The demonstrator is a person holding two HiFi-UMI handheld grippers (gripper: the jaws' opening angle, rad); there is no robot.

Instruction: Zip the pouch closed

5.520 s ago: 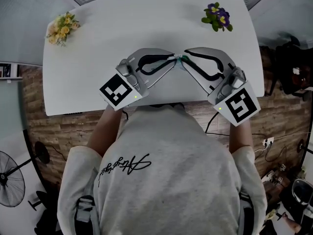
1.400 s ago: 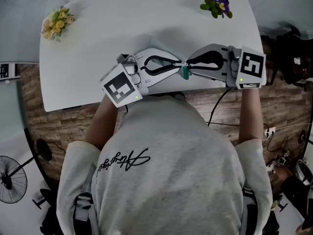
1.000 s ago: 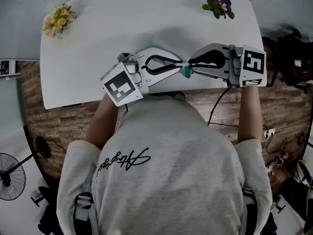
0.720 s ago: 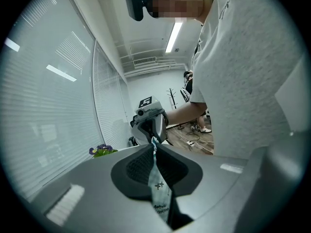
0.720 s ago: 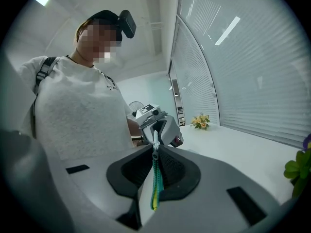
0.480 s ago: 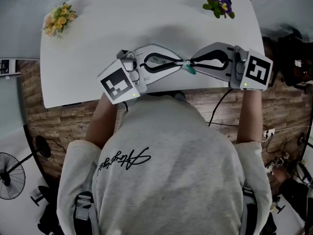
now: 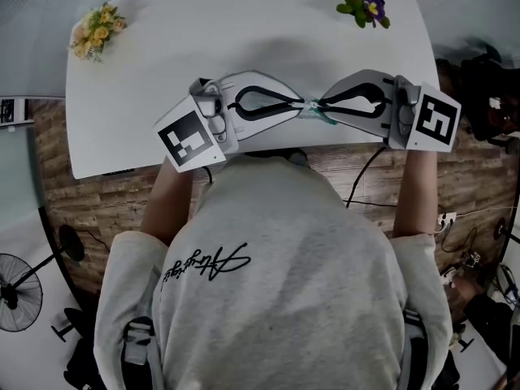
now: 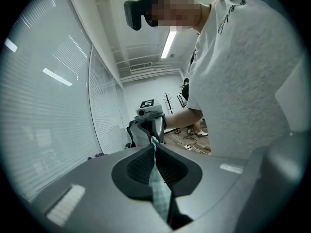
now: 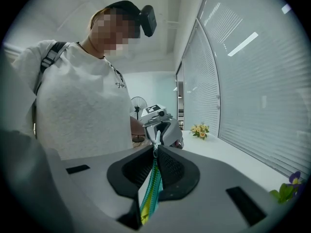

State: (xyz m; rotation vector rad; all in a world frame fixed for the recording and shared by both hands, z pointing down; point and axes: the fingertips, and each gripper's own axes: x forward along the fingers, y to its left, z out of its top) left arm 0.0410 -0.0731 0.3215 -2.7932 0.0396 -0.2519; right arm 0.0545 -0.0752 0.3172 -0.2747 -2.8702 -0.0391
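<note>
Two grey two-jaw grippers meet tip to tip just beyond the person's light grey T-shirt (image 7: 284, 283), above the near edge of the white rectangular table (image 7: 244, 23). The left gripper (image 7: 294, 104) has just been closing its jaws, and they are pressed together on a pale checked edge of the small teal fabric pouch (image 8: 158, 188). The right gripper (image 7: 323, 108) has likewise been closing and pinches the pouch's teal zip tape (image 9: 149, 188). The pouch is stretched between both tips, seemingly clear of the tabletop, though it is too small in the head view to be sure. Farther off, a bunch of yellow flowers (image 7: 95, 37) lies at the table's far left corner and a purple-flowered plant (image 7: 361, 5) at its far right.
</note>
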